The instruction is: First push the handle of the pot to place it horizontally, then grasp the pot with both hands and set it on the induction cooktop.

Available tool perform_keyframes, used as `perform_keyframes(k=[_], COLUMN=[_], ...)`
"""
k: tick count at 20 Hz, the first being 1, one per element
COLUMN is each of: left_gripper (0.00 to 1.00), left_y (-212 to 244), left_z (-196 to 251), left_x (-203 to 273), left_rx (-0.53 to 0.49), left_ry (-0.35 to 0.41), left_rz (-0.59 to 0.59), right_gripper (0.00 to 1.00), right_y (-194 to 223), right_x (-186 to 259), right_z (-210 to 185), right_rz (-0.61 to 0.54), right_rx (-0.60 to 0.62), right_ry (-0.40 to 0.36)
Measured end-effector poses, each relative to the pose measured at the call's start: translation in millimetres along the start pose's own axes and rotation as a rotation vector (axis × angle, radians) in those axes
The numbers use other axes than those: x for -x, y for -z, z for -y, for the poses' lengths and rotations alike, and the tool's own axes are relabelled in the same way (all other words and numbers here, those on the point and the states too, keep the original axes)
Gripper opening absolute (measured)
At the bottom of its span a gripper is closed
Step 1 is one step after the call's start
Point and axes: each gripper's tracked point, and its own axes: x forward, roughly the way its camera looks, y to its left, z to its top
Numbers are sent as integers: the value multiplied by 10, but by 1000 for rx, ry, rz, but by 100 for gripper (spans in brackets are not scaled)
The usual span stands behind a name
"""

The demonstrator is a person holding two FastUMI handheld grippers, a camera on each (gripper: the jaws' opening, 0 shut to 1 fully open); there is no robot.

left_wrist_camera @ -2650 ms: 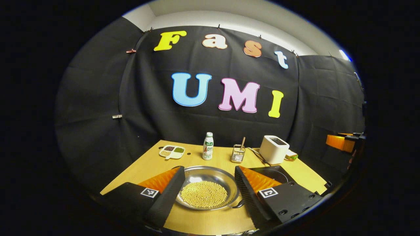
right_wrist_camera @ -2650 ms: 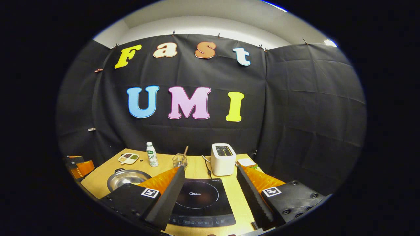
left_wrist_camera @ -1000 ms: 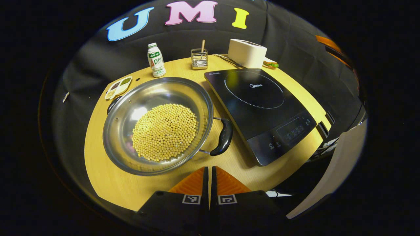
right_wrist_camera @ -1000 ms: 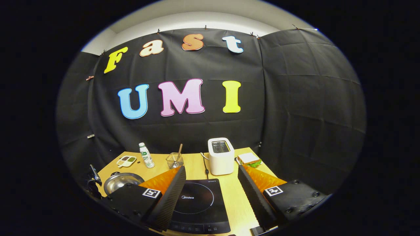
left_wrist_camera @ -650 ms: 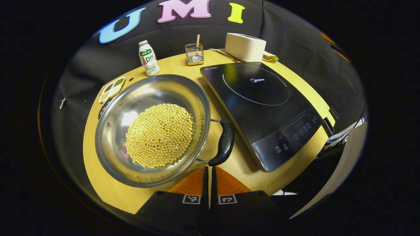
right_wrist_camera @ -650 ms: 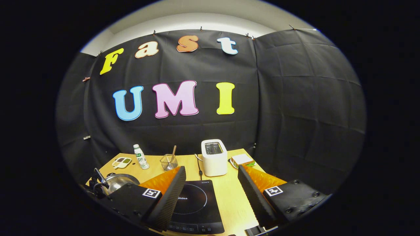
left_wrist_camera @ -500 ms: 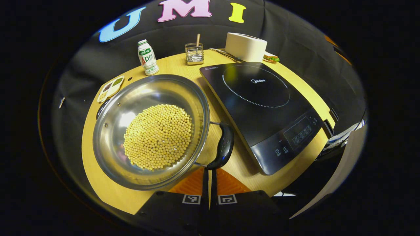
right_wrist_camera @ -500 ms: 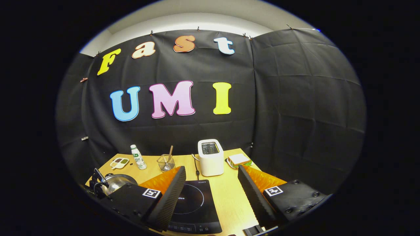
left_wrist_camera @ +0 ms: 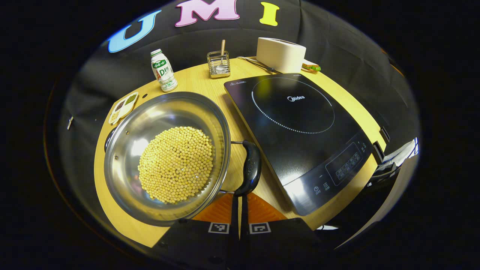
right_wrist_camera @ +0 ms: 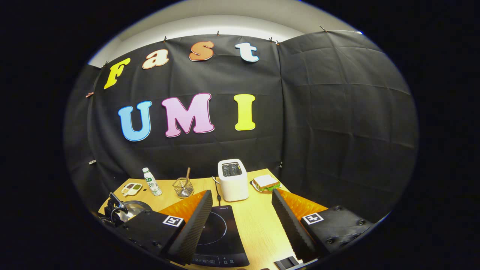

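A steel pot (left_wrist_camera: 125, 138) holding yellow beans (left_wrist_camera: 175, 163) sits on the wooden table, left of the black induction cooktop (left_wrist_camera: 300, 123). Its black side handle (left_wrist_camera: 252, 167) points toward the cooktop. In the left gripper view my left gripper (left_wrist_camera: 239, 198) is shut with nothing between its fingers, and its tips touch the near end of that handle. A second handle (left_wrist_camera: 108, 135) peeks out at the pot's far left. My right gripper (right_wrist_camera: 242, 193) hovers open over the cooktop (right_wrist_camera: 219, 232). The pot (right_wrist_camera: 132, 207) and the left gripper (right_wrist_camera: 113, 204) show at the lower left of the right gripper view.
Along the back of the table stand a small bottle (left_wrist_camera: 162, 75), a wire holder with a stick (left_wrist_camera: 218, 63), a white toaster (left_wrist_camera: 280, 54) and a sandwich (left_wrist_camera: 310, 66). A divided dish of grains (left_wrist_camera: 123, 107) lies behind the pot. The table's front edge is close under my left gripper.
My left gripper shut, tilted down over the table and came up against the near end of the pot's handle. The right gripper stayed open and drifted to the right.
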Motion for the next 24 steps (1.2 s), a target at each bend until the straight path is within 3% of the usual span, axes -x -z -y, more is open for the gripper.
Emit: perform_keyframes(k=[24], left_gripper=[5], left_y=[-865], left_z=[-40], left_x=[-436], left_rx=[-33], left_ry=[-11], left_rz=[62], right_gripper=[99], right_y=[-13], right_x=[51], right_z=[284], right_rz=[6], right_rx=[-2], right_ry=[83])
